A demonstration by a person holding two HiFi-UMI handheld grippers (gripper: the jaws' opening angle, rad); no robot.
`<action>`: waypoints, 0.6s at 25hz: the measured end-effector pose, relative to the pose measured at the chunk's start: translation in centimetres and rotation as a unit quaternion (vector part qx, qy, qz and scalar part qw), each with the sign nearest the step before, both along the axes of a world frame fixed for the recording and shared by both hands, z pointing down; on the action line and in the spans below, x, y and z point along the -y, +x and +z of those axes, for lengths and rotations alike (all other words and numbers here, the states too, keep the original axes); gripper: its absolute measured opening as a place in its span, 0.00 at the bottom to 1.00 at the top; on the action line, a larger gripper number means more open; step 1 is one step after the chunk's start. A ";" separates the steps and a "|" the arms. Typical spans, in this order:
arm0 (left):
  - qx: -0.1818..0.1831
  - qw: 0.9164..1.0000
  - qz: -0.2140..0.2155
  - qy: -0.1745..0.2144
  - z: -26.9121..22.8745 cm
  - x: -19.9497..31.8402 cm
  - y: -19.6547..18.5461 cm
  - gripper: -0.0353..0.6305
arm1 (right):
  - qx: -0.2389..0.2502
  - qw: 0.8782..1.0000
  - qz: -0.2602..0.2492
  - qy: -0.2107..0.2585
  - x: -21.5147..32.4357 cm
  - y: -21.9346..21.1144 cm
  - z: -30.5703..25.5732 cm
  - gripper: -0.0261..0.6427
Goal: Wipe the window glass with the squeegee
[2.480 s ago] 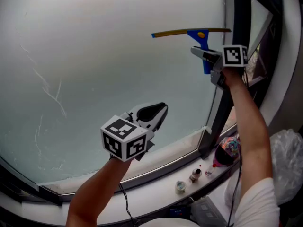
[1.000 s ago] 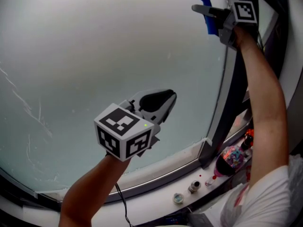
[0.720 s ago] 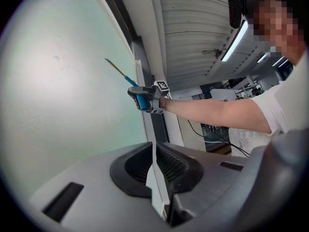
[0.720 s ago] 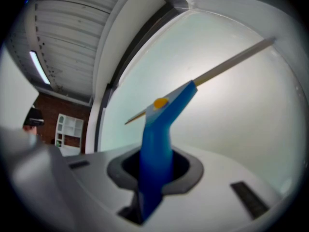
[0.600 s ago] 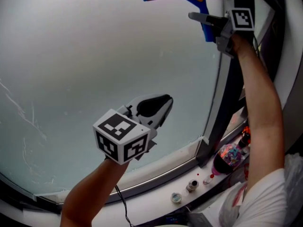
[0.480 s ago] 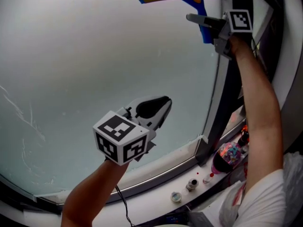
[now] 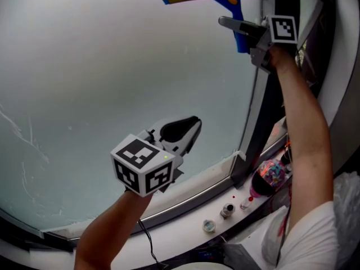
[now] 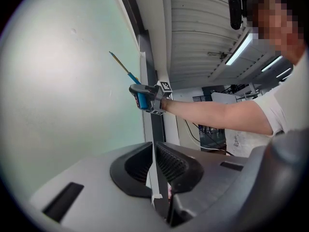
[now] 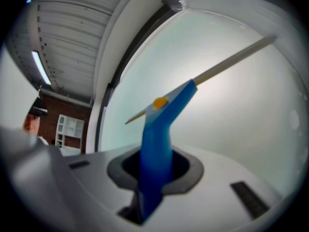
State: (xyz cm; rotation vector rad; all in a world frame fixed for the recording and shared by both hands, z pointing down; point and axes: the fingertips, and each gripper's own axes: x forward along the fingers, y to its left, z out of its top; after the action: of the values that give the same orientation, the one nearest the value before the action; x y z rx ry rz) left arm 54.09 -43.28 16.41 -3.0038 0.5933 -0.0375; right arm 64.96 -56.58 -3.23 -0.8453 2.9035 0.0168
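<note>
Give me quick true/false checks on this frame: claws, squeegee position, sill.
1. The right claw is shut on the blue handle of the squeegee. True.
2. The left claw holds a cloth. False: nothing sits between its jaws, which are nearly together.
3. The squeegee blade is at the bottom edge of the window glass. False: it is high up, next to the right-hand frame.
4. Small containers stand on the sill. True.

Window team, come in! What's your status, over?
Right gripper shut on squeegee, blade high on window glass. Left gripper empty, jaws nearly together. Nothing blocking the blade.
</note>
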 end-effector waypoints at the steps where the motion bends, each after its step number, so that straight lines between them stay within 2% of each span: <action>1: 0.000 1.000 0.000 -0.002 0.2 0.0 -0.1 0.12 | 0.002 1.000 -0.001 -0.002 0.0 0.0 0.4 0.17; 15: 0.002 1.000 -0.006 -0.023 3.0 -0.4 -1.1 0.12 | 0.022 0.999 -0.005 -0.023 -0.3 -0.4 6.4 0.16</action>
State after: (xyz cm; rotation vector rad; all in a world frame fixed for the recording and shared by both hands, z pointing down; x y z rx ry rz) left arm 53.01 -42.87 19.45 -3.0438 0.6181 -0.0599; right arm 64.57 -56.29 3.19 -0.8279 2.8762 -0.0683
